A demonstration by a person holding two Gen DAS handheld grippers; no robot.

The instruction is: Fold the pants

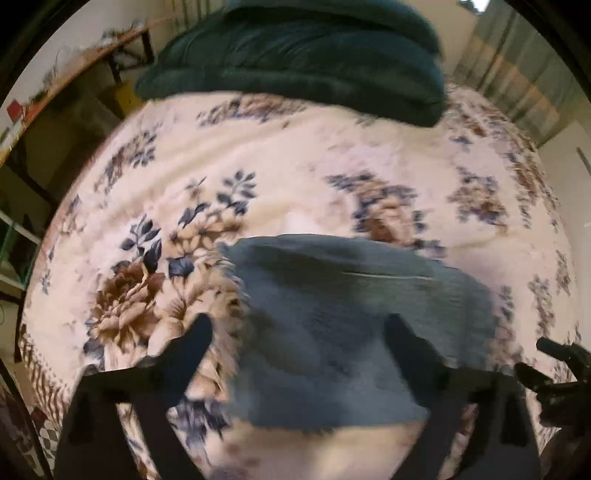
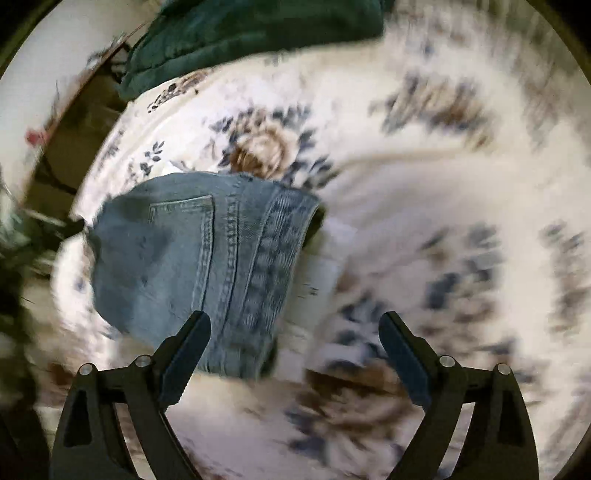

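Light blue denim pants lie folded in a compact bundle on a cream floral blanket. My left gripper is open and empty, its fingers spread just above the bundle. In the right wrist view the pants show a back pocket and waistband, lying left of centre. My right gripper is open and empty, its left finger over the bundle's near edge and its right finger over bare blanket. The right gripper also shows in the left wrist view at the lower right edge. Both views are motion-blurred.
A folded dark green blanket lies at the far end of the bed, also in the right wrist view. A wooden shelf runs along the wall at the left. Curtains hang at the far right.
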